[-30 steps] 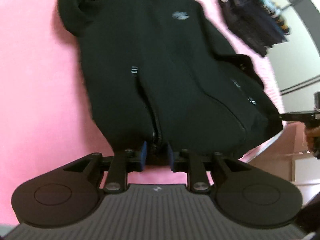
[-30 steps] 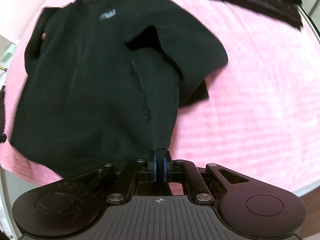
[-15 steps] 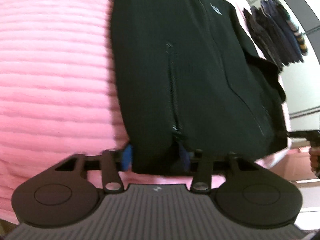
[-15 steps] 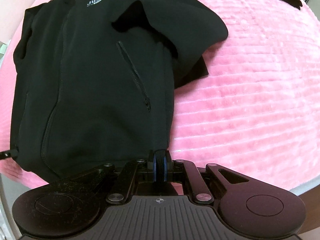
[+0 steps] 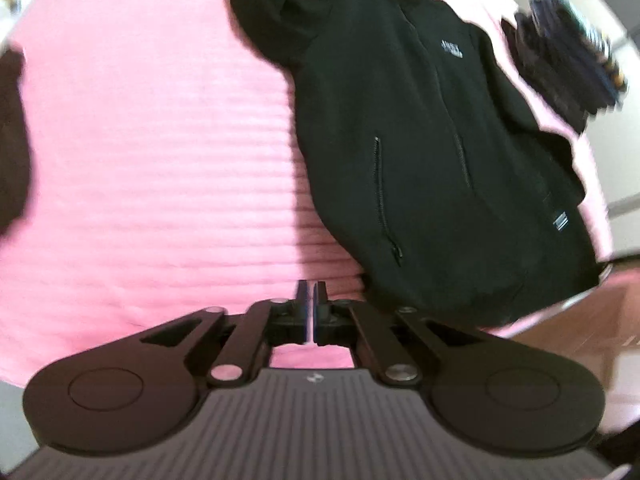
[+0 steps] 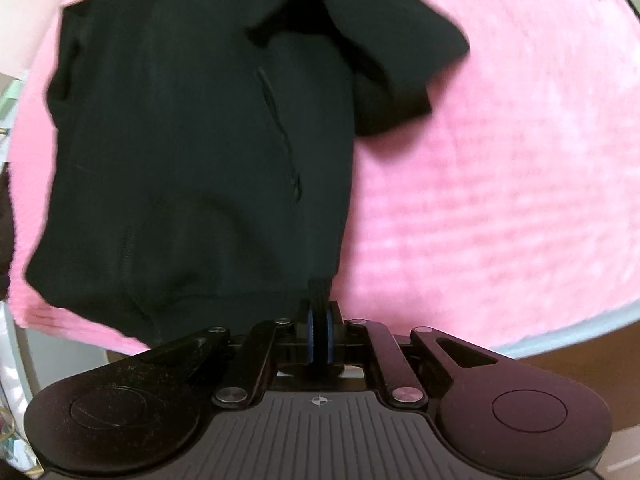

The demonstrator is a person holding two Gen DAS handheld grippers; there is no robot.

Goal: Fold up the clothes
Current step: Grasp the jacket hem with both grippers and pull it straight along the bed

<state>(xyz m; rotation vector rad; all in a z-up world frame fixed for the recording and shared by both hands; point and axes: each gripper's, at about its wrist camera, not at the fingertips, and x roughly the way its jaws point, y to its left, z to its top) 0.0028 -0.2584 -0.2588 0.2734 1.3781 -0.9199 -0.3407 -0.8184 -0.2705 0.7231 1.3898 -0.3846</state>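
A black zip-up fleece jacket (image 5: 432, 160) lies front-up on the pink ribbed blanket (image 5: 160, 160), with a small logo on its chest. In the left wrist view my left gripper (image 5: 311, 292) is shut with nothing in it, over bare blanket just left of the jacket's hem. In the right wrist view the same jacket (image 6: 192, 140) fills the left half, one sleeve folded out to the right. My right gripper (image 6: 319, 312) is shut on the jacket's right hem corner, black ribbing showing between its blue pads.
A pile of dark folded clothes (image 5: 568, 68) sits at the blanket's far right. Another dark garment (image 5: 12, 140) lies at the left edge. The blanket's near edge (image 6: 560, 332) drops to a brownish floor. Bare pink blanket (image 6: 500, 180) stretches right of the jacket.
My left gripper let go of the jacket's hem, shifted left off it and closed on nothing. The right gripper kept its hold on the hem corner.
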